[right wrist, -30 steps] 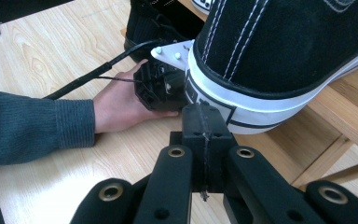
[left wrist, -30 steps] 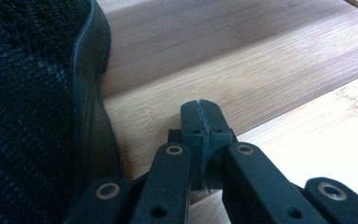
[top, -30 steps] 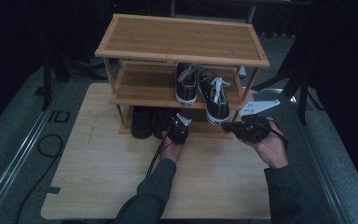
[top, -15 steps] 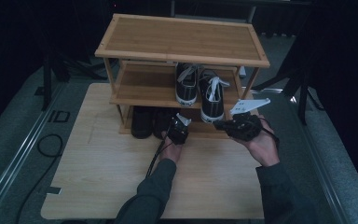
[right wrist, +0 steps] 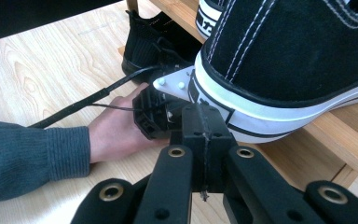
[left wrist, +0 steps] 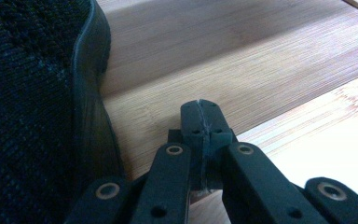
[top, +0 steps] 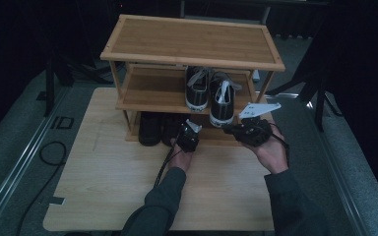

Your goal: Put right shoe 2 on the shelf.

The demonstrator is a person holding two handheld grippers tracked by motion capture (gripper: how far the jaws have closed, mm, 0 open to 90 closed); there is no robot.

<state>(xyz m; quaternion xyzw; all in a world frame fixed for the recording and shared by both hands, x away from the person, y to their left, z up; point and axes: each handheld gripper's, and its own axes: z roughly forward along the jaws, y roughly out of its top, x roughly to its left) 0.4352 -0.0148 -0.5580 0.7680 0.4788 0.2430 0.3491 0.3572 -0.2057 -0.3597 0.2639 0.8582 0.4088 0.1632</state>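
On middle shelf (top: 152,96): black sneaker (right wrist: 298,60), white sole, stitching.

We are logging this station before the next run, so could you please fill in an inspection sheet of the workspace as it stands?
Surface: light wooden table, bare at the front.
Job's things: three-tier wooden shoe rack; pair of black-and-white sneakers on the middle shelf, the right one's heel past the shelf edge; black shoes on the bottom shelf.
Clutter: nothing seen.
Grippers: left gripper shut and empty, beside a black shoe on the bottom shelf; right gripper shut and empty, at the sneaker's heel.
Cables: black cable along the left forearm; another on the floor.
Surroundings: grey floor, dark backdrop.
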